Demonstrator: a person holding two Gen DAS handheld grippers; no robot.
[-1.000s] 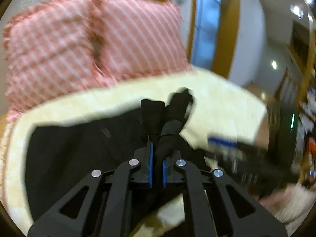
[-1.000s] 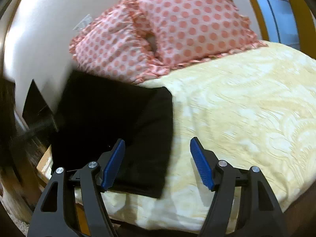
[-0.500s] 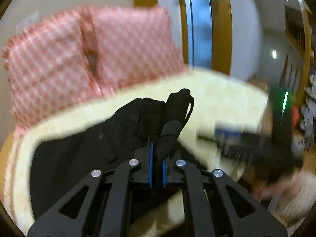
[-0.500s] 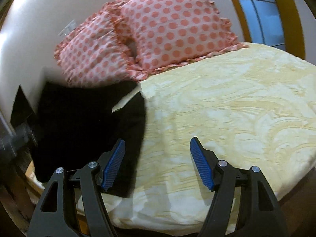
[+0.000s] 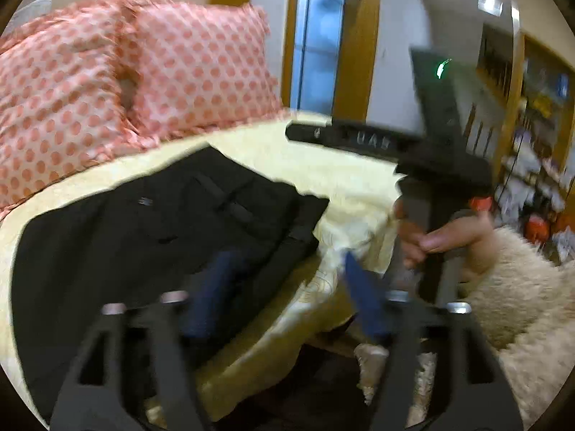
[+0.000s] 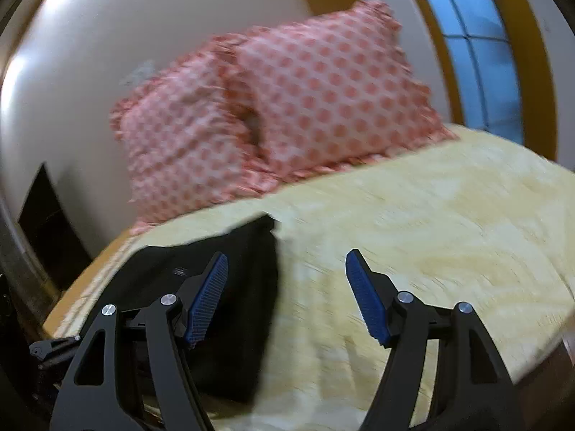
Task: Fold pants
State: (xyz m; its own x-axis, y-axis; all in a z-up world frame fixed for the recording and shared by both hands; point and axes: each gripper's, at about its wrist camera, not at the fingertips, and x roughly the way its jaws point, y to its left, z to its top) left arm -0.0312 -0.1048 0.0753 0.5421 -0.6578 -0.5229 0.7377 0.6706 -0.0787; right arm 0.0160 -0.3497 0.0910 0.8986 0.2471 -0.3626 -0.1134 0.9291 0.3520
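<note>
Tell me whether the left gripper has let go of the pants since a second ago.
Yes. The left gripper is open now, and the pants lie flat on the bedspread.

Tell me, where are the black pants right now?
The black pants lie folded on the yellow bedspread, near the bed's left edge in the right wrist view, just in front of the pink spotted pillows.

Motion blur smears the left gripper (image 5: 287, 287) at the bottom of the left wrist view, softening its blue pads (image 5: 363, 298). The black pants (image 6: 215, 287) run behind the right gripper (image 6: 287, 298) in the lower left of the right wrist view, their near edge hidden.
</note>
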